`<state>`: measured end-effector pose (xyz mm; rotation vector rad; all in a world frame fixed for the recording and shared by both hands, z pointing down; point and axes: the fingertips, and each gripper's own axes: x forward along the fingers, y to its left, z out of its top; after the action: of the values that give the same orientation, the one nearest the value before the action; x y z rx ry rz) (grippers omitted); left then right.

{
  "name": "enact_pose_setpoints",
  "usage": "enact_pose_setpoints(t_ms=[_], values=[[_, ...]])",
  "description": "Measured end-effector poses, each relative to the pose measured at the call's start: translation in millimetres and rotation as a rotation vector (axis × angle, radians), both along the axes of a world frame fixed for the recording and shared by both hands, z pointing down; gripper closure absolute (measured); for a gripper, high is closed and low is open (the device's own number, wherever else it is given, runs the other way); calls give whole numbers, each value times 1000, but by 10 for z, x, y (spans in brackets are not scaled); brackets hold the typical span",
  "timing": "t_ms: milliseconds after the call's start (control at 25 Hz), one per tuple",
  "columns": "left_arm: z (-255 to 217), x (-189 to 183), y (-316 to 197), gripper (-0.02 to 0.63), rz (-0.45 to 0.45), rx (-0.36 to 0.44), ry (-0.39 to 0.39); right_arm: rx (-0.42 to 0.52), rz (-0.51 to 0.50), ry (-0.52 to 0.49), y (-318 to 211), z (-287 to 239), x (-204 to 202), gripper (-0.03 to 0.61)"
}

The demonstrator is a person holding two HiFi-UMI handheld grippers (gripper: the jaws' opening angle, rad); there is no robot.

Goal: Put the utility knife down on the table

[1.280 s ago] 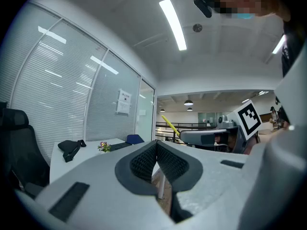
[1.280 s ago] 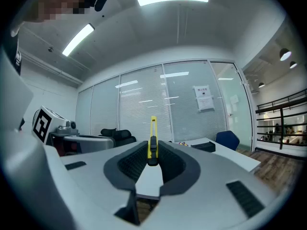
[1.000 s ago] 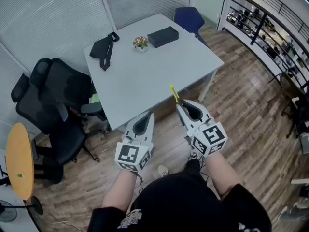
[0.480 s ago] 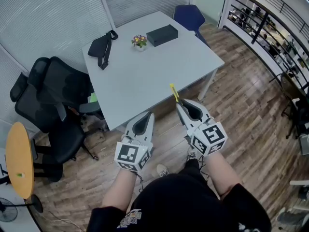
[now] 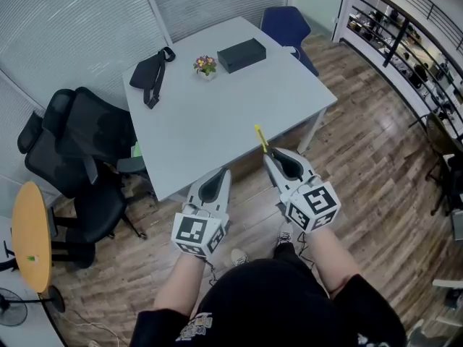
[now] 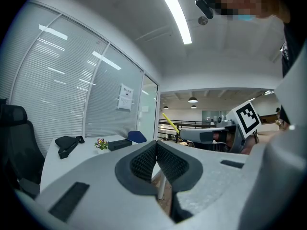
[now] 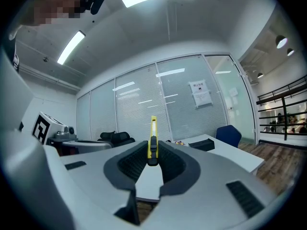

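A yellow utility knife stands upright, held between the jaws of my right gripper, just off the near edge of the light grey table. In the right gripper view the knife rises between the dark pads, which press on its sides. My left gripper hangs beside it, over the wooden floor in front of the table, with its jaws closed together and nothing in them. In the left gripper view the pads meet, and the right gripper with the knife shows off to the right.
On the table lie a black pouch, a small flower pot and a black box. Black office chairs stand at the table's left, a blue chair at its far end. A round wooden table is at far left.
Both grippers have drifted a little towards the table; the table and its objects have shifted slightly in the head view. The grip on the knife is unchanged.
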<state>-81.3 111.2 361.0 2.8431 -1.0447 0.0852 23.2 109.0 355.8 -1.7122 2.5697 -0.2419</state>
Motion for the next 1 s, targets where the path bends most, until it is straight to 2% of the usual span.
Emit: enact_pose_setpoints(t_ms=[600, 1000], values=[[-15, 887, -337, 609, -133, 3, 3, -5, -135, 2, -451, 30, 870, 509], [31, 1305, -442, 609, -200, -5, -13, -26, -201, -4, -626, 125, 1314, 509]])
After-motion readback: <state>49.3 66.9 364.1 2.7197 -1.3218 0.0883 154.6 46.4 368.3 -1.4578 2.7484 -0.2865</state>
